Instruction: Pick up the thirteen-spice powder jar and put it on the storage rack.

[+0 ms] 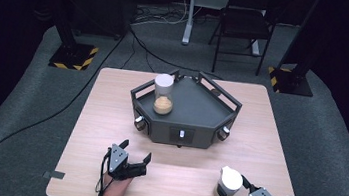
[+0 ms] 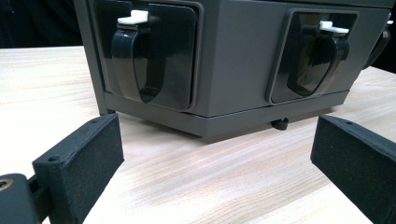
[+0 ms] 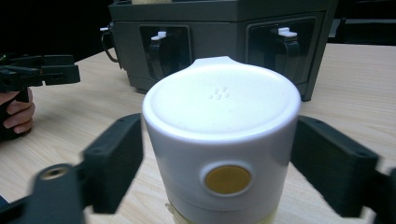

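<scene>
Table (image 1: 109, 120): a pale wooden top seen from above, on grey carpet in a dark room.
Base unit (image 1: 196, 113): a dark grey, many-sided box with a railed tray top, standing at the middle of the table, farther from the person than both grippers. Black clip-like latches with white tabs sit in recessed panels on its front faces.
Far jar (image 1: 164, 94): a clear container with a white lid and tan contents in its lower part, upright on the left side of the base unit's tray.
Near jar (image 1: 229, 182): a white-lidded container with a round yellow spot on the lid's side, upright on the table near its front right edge, well apart from the base unit. A pale yellow part shows below the lid in the right gripper view.
Right gripper (image 1: 238, 187): held at the front right of the table, its jaws on either side of the near jar's lid and pinching it; the pads meet the lid's sides.
Left gripper (image 1: 136, 158): held at the front left, close above the table, jaws spread wide with nothing between them, pointing at the base unit's front.
Hand (image 3: 17, 112): fingers wrapped around the left gripper's handle, seen at the left edge of the right gripper view.
</scene>
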A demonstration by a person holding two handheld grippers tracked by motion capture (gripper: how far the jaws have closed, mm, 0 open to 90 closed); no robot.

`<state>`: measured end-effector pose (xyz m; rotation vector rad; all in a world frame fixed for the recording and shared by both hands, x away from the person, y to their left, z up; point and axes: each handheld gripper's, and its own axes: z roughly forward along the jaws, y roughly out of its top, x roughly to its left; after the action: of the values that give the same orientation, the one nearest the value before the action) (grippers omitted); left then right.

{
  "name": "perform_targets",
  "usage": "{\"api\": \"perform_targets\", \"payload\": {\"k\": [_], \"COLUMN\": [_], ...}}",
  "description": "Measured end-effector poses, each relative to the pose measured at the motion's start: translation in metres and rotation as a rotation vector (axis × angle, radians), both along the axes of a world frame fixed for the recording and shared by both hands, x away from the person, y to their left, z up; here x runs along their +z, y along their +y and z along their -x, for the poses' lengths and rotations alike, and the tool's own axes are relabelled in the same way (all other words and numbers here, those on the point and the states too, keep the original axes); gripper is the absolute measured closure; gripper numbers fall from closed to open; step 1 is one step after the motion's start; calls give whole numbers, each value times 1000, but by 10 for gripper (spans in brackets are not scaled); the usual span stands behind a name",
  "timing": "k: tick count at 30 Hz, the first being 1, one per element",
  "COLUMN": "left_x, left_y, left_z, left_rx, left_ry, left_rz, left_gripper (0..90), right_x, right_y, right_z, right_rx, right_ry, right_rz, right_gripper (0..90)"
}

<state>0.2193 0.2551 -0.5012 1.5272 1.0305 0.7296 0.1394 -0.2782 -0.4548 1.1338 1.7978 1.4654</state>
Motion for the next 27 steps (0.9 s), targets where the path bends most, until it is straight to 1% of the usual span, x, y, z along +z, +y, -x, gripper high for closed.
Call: {"api": "perform_targets", "payload": {"k": [1,4,8,13,21,27], "left_x": [0,0,0,0,0,0], "left_y": [0,1,0,0,0,1], "left_z": [0,0,0,0,-1,-1], "left_rx": [0,-1,-2,-3,-10,-12], "left_ry": [-1,0,-1,-1,2,2], "left_rz": [2,6,3,0,0,0], "left_gripper": [17,17,17,17,17,17], "right_x": [0,0,2,5,21,31], "right_y": [1,5,6,7,11,13], "right_z": [1,4,5,2,-8,-17], "right_rx": [-10,-19,-23,-10,11,25], "right_ry": [-6,-22,-26,-30,-51,-56], "right_rz": [6,29,42,38,46,36], "right_gripper": [274,284,291,295,295,296]}}
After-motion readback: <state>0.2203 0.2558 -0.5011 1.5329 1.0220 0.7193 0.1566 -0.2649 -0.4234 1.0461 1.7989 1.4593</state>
